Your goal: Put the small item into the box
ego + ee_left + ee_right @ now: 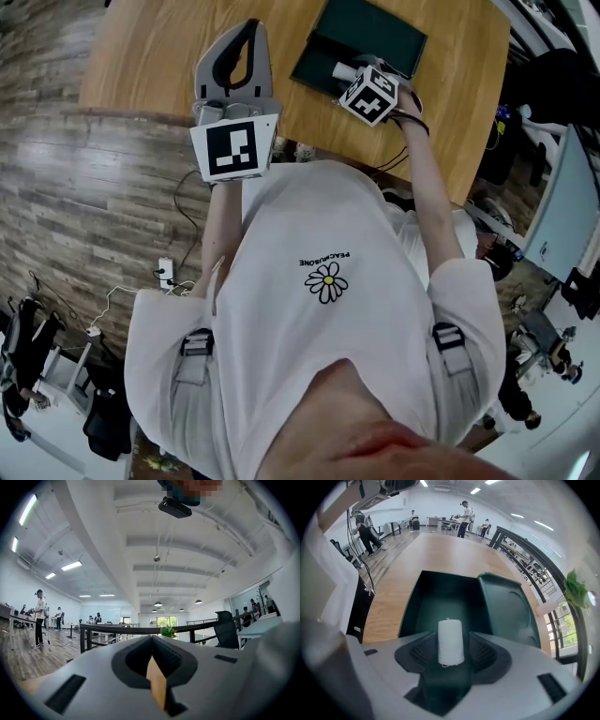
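The light wooden surface (169, 56) carries an open dark green plastic box (422, 606) toward its right edge. The small white cylindrical roll (450, 641) is at the box's tray, between the right gripper (451, 645) fingers (424, 651), which stand wide apart and clear of it. It is judged light and slightly soft; grip across its round sides. The left gripper (151, 641) fingers are closed, apparently on nothing.

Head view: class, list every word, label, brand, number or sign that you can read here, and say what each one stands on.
"PEACEMINUSONE": small print on the chest of the white T-shirt, upside down in this view, next to a daisy print.
No letters or numbers: the left marker cube and the right marker cube carry only black-and-white square patterns.
Nothing else in this view can be read.
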A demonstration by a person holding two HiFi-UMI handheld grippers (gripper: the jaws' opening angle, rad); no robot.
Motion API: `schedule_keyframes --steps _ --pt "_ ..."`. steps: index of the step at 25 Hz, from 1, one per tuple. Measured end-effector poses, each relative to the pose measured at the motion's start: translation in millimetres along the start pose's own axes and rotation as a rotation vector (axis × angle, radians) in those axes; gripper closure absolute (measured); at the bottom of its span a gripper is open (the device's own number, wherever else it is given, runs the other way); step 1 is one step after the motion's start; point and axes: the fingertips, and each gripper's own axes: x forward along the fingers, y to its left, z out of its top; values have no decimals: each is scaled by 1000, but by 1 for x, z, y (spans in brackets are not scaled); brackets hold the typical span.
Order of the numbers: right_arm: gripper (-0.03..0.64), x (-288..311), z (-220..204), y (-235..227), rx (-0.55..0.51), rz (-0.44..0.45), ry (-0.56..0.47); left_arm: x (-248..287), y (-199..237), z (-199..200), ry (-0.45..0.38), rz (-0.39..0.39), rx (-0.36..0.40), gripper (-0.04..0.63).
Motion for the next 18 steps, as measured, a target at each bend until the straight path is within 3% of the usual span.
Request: schedule_keyframes --steps 5,11,18 --pt "385 -12 5 5 -6 17 -11 0 1 -7 27 -10 11 578" --pt "385 -37 16 -7 10 -22 -61 5 -4 -6 25 -35 18 578" --pt "385 -105 43 -55 86 -199 -231 11 -17 -1 19 -80 30 578"
